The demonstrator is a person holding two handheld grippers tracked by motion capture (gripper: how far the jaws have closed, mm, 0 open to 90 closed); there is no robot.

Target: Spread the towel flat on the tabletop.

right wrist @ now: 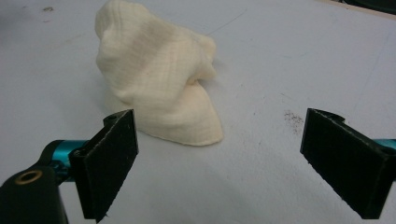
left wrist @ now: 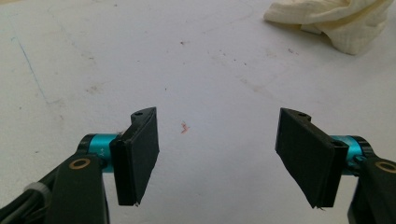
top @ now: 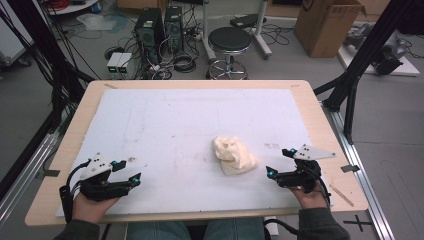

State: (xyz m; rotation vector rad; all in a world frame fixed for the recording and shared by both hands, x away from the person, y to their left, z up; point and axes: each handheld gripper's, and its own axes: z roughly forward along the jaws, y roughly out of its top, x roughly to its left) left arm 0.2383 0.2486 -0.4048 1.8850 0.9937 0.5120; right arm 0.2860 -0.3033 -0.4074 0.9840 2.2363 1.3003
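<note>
The white mat (top: 165,130) covers nearly the whole table (top: 65,150), and everything here is best placed from the crumpled cream cloth (top: 234,156) that sits on it, right of the mat's middle and toward the person's side. By my reading the work on that cloth has not begun: it lies in a loose heap, bunched and folded over itself, with nothing touching it, so any grasping, spreading or folding is all left to do. The right gripper (top: 280,164) rests just right of the cloth, its jaws spread wide and empty, and in the right gripper view the cloth (right wrist: 156,79) sits close ahead, slightly left of the gap between them. The left gripper (top: 126,172) lies well apart to the cloth's left, jaws likewise released with only bare mat between them; the cloth (left wrist: 334,21) shows far off in its view. Nothing stands between either gripper and the cloth; only faint smudges mark the mat.
</note>
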